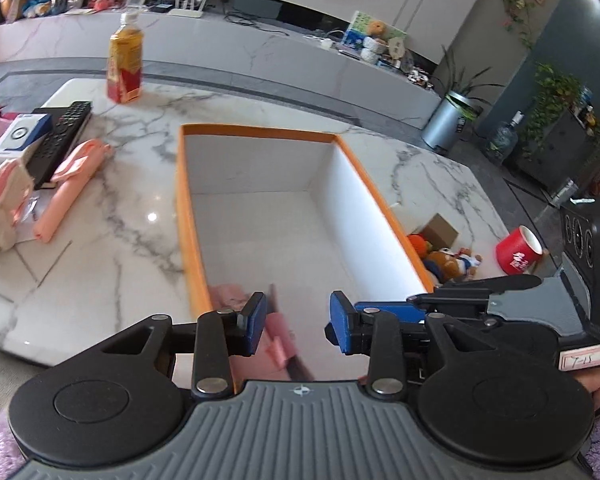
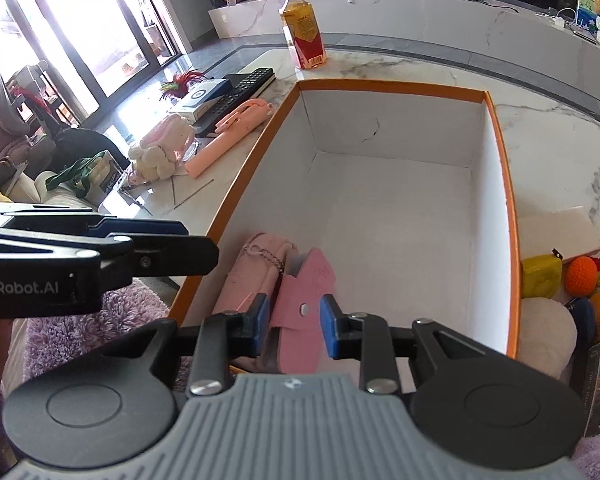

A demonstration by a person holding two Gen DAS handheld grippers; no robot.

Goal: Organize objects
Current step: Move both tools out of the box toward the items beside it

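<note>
Both claws, left gripper and right gripper, hang open and empty above the pink snap-strap pouch lying in the orange-rimmed white cardboard box's near corner, so fetching the pink folding umbrella left of that box seems next.

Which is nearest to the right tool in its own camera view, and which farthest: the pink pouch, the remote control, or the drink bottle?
From the right tool:
1. Pink pouch, between its fingers, inside the box.
2. Remote control, left of the box.
3. Drink bottle, beyond the box's far edge.
</note>
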